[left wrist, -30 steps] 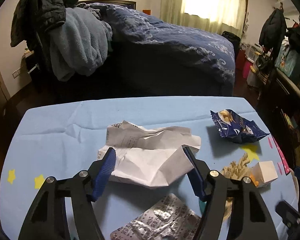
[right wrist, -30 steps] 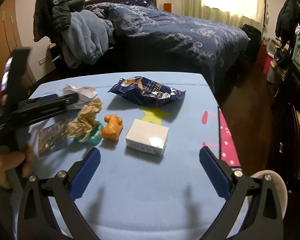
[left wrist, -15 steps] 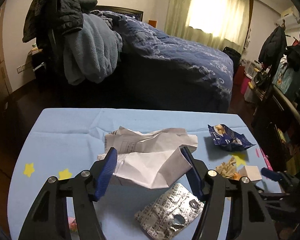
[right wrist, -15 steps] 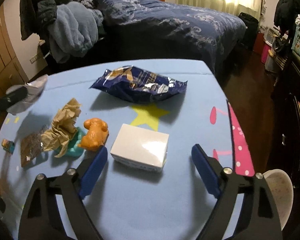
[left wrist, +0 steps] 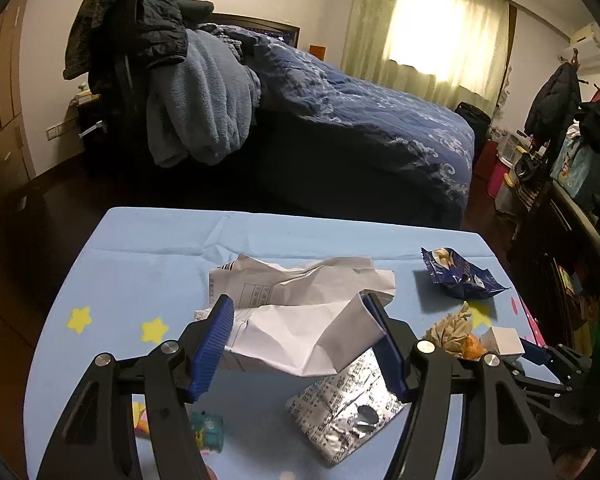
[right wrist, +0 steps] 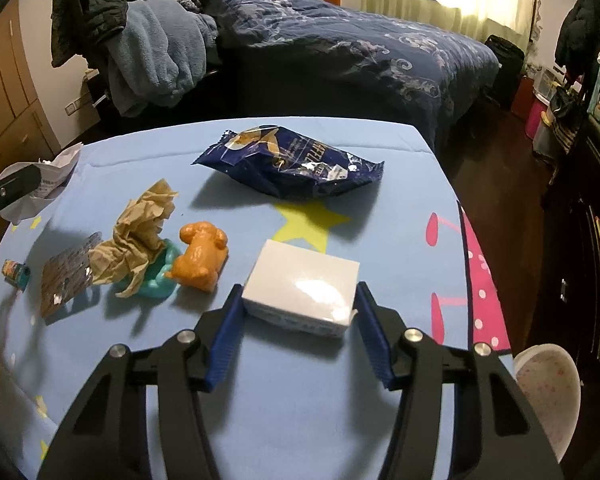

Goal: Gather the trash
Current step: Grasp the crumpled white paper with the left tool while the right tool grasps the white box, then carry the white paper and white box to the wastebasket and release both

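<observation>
My left gripper [left wrist: 300, 334] is shut on a crumpled white paper [left wrist: 296, 320] and holds it above the blue table [left wrist: 140, 264]. My right gripper [right wrist: 298, 316] is open, its blue fingers on either side of a small white box [right wrist: 304, 284] that sits on the table. A dark blue snack wrapper [right wrist: 292, 164], a crumpled brown paper [right wrist: 140, 228] and a silver blister pack [left wrist: 348, 404] lie on the table. The held paper also shows at the left edge of the right wrist view [right wrist: 40, 184].
An orange toy [right wrist: 200, 254] and a teal toy [right wrist: 160, 276] lie beside the brown paper. A small colourful wrapper [right wrist: 16, 274] lies at the table's left. A white bin [right wrist: 548, 392] stands right of the table. A bed [left wrist: 360, 128] stands beyond.
My left gripper has lifted the white paper off the table. My right gripper has moved forward and narrowed until its fingers flank the white box.
</observation>
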`<state>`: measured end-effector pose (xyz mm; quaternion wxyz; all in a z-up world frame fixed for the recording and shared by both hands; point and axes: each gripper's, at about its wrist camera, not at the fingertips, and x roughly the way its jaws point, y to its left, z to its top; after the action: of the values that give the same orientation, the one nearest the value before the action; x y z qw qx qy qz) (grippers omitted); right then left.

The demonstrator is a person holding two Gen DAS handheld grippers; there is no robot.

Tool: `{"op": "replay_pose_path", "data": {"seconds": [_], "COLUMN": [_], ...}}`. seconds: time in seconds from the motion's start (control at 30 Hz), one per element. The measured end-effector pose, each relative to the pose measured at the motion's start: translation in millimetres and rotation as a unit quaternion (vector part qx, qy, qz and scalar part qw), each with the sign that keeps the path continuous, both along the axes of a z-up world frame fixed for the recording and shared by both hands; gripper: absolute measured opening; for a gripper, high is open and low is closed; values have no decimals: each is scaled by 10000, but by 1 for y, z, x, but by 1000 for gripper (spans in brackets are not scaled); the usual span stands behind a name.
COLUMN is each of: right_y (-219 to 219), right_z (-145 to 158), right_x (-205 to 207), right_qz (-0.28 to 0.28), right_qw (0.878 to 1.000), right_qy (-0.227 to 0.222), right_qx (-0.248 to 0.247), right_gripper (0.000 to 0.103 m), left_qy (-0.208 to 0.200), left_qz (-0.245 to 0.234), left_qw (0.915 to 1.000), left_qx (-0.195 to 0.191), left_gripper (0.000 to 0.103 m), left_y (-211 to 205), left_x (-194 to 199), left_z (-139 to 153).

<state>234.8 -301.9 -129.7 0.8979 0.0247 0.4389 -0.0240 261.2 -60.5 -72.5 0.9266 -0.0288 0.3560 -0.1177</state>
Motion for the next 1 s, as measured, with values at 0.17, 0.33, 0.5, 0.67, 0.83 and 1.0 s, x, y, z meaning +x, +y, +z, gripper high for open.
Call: {"op": "replay_pose_path", "data": {"seconds": [0.17, 0.33, 0.5, 0.67, 0.83, 1.0], "right_y": [1, 2, 8, 12, 12, 2], "right_z": [5, 12, 22, 31, 34, 30], "right_x": [-11, -30, -64, -99, -129, -150], "right_qz": [19, 27, 88, 199, 225, 170], "right_qw": [10000, 9999, 9995, 9987, 9981, 9984], "right_qy": [-48, -104, -299, -472, -562, -509], "right_qx": [35, 67, 17, 82, 89, 197], "right_gripper": [55, 55, 55, 55, 55, 55], "left_qy": [-76, -154, -192, -187, -224, -204], "left_qz": [46, 50, 86, 76, -38, -178], "left_qw": [10000, 9999, 9998, 9997, 9997, 9996], "left_qx": [27, 7, 71, 109, 122, 81], "left_gripper": [67, 67, 68, 68, 68, 68], "left_y": [3, 5, 4, -1, -11, -23], "left_x": [-13, -31, -52, -76, -98, -115], "left_z": [5, 10, 13, 14, 15, 15]}}
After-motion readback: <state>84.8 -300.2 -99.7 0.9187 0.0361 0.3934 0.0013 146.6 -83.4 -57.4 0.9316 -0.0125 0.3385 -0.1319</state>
